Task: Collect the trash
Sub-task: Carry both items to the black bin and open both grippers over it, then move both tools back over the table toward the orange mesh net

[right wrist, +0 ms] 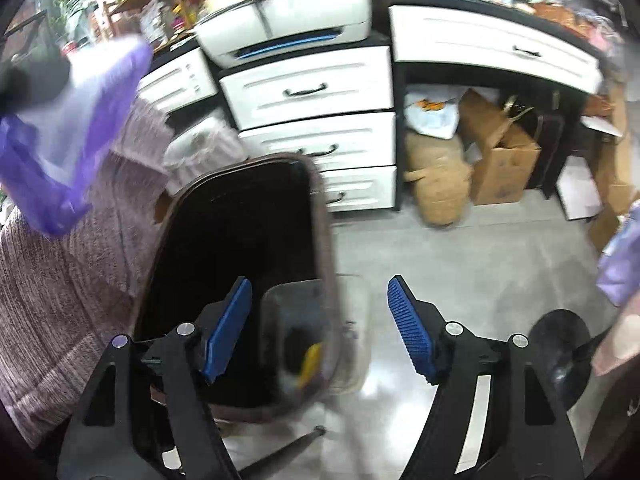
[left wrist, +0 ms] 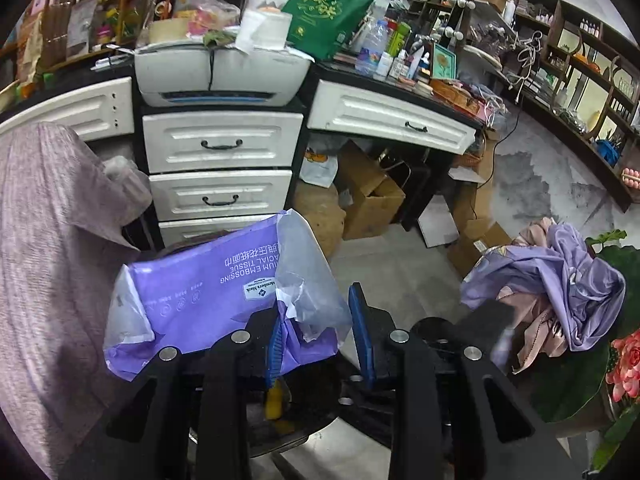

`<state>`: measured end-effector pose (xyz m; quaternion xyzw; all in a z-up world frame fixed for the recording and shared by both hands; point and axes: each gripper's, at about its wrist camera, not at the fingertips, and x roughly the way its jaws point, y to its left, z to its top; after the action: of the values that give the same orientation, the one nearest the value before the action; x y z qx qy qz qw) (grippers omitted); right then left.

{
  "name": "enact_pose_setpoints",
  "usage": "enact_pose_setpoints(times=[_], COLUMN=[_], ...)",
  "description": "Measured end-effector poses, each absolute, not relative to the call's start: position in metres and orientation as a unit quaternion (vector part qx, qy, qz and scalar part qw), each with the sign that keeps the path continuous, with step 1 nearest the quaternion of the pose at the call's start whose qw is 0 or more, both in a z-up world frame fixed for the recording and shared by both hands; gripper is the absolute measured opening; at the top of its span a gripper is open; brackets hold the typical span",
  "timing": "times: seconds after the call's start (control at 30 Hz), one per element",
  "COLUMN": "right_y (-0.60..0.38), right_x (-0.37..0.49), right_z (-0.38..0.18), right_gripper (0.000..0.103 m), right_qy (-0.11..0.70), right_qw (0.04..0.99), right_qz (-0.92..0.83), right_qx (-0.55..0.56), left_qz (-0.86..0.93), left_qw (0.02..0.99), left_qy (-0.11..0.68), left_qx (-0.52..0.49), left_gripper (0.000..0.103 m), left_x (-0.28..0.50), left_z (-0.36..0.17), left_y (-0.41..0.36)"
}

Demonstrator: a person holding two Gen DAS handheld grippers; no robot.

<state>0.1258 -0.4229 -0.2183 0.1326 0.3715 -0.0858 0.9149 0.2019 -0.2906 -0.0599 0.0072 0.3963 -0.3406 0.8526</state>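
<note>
One wrapper: purple plastic facial-tissue wrapper (left wrist: 208, 292), crumpled and empty-looking, hanging over the bin mouth
Left gripper (left wrist: 320, 336): blue pads narrowly spread; the left pad (left wrist: 275, 344) touches a fold of the wrapper, though whether both pads pinch it I cannot tell
Right gripper (right wrist: 320, 328): blue pads spread wide, nothing gripped between them
Bin: dark brown plastic trash bin (right wrist: 240, 264) directly beneath both grippers, with a clear plastic tub (right wrist: 312, 336) and something yellow (blurred) inside
Beside: mauve knitted fabric (left wrist: 48, 264) left of the bin
Behind: white drawer unit (left wrist: 220, 168) carrying a grey printer (left wrist: 224, 76)
Right: lilac crumpled cloth (left wrist: 560, 288)
</note>
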Motion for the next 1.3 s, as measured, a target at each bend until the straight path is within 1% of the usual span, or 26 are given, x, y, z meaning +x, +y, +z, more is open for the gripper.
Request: enact_pose_setpoints(times=[0.2, 0.33, 0.43, 0.53, 0.57, 0.6, 0.63, 0.67, 0.7, 0.73, 0.77, 0.83, 0.87, 0.93, 1.07, 1.3], right_y=[-0.448, -0.455, -0.455, -0.455, -0.456, -0.456, -0.455, -0.456, -0.456, -0.456, -0.457, -0.458, -0.458, -0.458, -0.456, -0.445], right_x=[0.106, 0.102, 0.1, 0.099, 0.099, 0.098, 0.098, 0.097, 0.097, 0.097, 0.096, 0.095, 0.095, 0.093, 0.091, 0.094], right_z=[-0.217, -0.219, -0.22, -0.221, -0.221, -0.221, -0.221, -0.221, -0.22, -0.219, -0.219, -0.217, -0.215, -0.212, -0.201, -0.176], right_gripper=[0.07, 0.07, 0.07, 0.07, 0.07, 0.071, 0.073, 0.075, 0.079, 0.081, 0.081, 0.082, 0.083, 0.087, 0.088, 0.091], right_qy=[0.363, 0.363, 0.364, 0.363, 0.363, 0.363, 0.363, 0.363, 0.361, 0.36, 0.359, 0.357, 0.357, 0.353, 0.344, 0.327], right_qw=[0.91, 0.907, 0.906, 0.905, 0.904, 0.904, 0.904, 0.904, 0.904, 0.904, 0.904, 0.905, 0.905, 0.906, 0.91, 0.922], right_qz=[-0.118, -0.129, -0.135, -0.137, -0.137, -0.138, -0.138, -0.14, -0.144, -0.147, -0.147, -0.149, -0.15, -0.15, -0.147, -0.124], right_qx=[0.163, 0.17, 0.171, 0.175, 0.177, 0.178, 0.178, 0.178, 0.177, 0.177, 0.178, 0.177, 0.177, 0.179, 0.178, 0.166], left_qz=[-0.342, -0.351, -0.352, -0.344, -0.341, -0.34, -0.34, -0.339, -0.338, -0.339, -0.341, -0.346, -0.347, -0.348, -0.349, -0.343], left_qw=[0.837, 0.81, 0.79, 0.787, 0.789, 0.79, 0.791, 0.793, 0.794, 0.796, 0.797, 0.797, 0.797, 0.798, 0.81, 0.835], left_qy=[0.427, 0.47, 0.501, 0.51, 0.51, 0.51, 0.508, 0.507, 0.505, 0.502, 0.499, 0.495, 0.494, 0.491, 0.471, 0.429], left_qx=[0.005, -0.011, -0.036, -0.043, -0.036, -0.028, -0.016, -0.006, 0.0, 0.006, 0.008, 0.014, 0.018, 0.025, 0.037, 0.047], left_gripper=[0.03, 0.03, 0.031, 0.033, 0.037, 0.039, 0.045, 0.054, 0.06, 0.07, 0.077, 0.083, 0.085, 0.086, 0.092, 0.097], left_x=[0.213, 0.224, 0.231, 0.232, 0.231, 0.23, 0.229, 0.226, 0.225, 0.222, 0.22, 0.215, 0.211, 0.205, 0.189, 0.17], left_z=[-0.089, -0.113, -0.125, -0.129, -0.128, -0.128, -0.128, -0.127, -0.126, -0.124, -0.122, -0.119, -0.116, -0.112, -0.093, -0.06], left_y=[-0.304, -0.308, -0.303, -0.298, -0.298, -0.297, -0.297, -0.297, -0.298, -0.297, -0.296, -0.295, -0.293, -0.29, -0.279, -0.247])
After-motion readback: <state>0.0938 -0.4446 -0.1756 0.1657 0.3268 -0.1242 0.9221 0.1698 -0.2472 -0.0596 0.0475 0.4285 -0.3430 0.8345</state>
